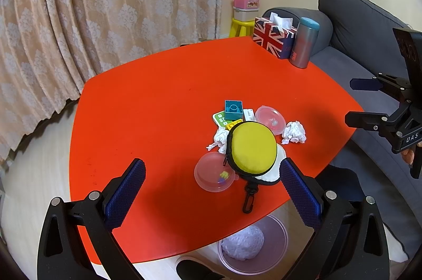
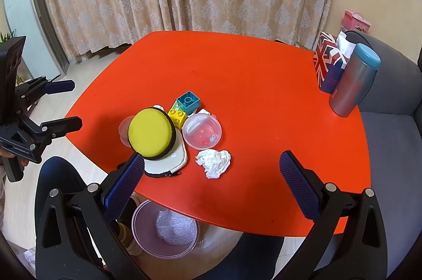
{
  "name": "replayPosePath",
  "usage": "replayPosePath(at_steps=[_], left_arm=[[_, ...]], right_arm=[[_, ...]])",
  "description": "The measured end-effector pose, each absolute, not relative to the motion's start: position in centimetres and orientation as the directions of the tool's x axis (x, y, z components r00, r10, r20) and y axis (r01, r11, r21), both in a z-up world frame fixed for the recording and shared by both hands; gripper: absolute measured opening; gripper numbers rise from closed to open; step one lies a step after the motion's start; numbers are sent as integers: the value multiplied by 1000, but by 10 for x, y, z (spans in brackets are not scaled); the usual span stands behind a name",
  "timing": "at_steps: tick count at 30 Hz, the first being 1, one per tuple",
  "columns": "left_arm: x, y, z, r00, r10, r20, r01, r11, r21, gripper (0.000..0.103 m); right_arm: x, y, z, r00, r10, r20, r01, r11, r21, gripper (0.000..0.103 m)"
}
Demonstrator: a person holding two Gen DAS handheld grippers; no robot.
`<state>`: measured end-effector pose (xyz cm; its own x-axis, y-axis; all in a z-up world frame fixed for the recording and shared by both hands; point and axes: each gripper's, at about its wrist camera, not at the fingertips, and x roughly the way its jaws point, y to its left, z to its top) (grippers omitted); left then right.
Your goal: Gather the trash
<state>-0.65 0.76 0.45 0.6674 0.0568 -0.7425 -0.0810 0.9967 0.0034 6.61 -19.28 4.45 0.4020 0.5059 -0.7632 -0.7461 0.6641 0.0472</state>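
Both grippers hang above the near edge of the red tabletop [image 2: 237, 74], each with its fingers spread wide and nothing between them. The left gripper [image 1: 213, 179] sits over the cluttered side, its right finger [image 1: 300, 195] just beside a round yellow pouch [image 1: 253, 148]. The right gripper [image 2: 211, 174] is lower down the edge, its left finger [image 2: 124, 182] in front of the same pouch.

The trash is in two places. One crumpled tissue [image 2: 214, 162] lies on bare tabletop, between the right gripper's fingers as that camera sees it, just in front of a clear pink lidded cup [image 2: 202, 131]. A second tissue [image 1: 219, 138] is wedged against the far left side of the pouch, partly hidden by it.

Around them sit a teal block [image 2: 188, 101], a yellow block [image 2: 177, 117] and another pink cup [image 1: 214, 173]. Under the pouch lies a flat white pouch [image 2: 168, 161].

On the floor below the table edge stands a clear bin [image 2: 164, 229] with a wad of pale trash already in it. At the far corner stand a flag-print tissue box [image 1: 273, 39] and a grey tumbler [image 1: 303, 43], touching.
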Motion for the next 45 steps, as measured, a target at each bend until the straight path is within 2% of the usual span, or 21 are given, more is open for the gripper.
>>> replayPosePath(at_steps=[28,45], left_arm=[[-6,10,1,661,53,-748,-84,996,-4,97],[-19,24,-5,644,49,-763,-98,995,-18,97]], right_arm=[[67,-176,37,361,508,-782,-778,627,48,100],[62,-107,16,238,497,-834,-875,483,37,100]])
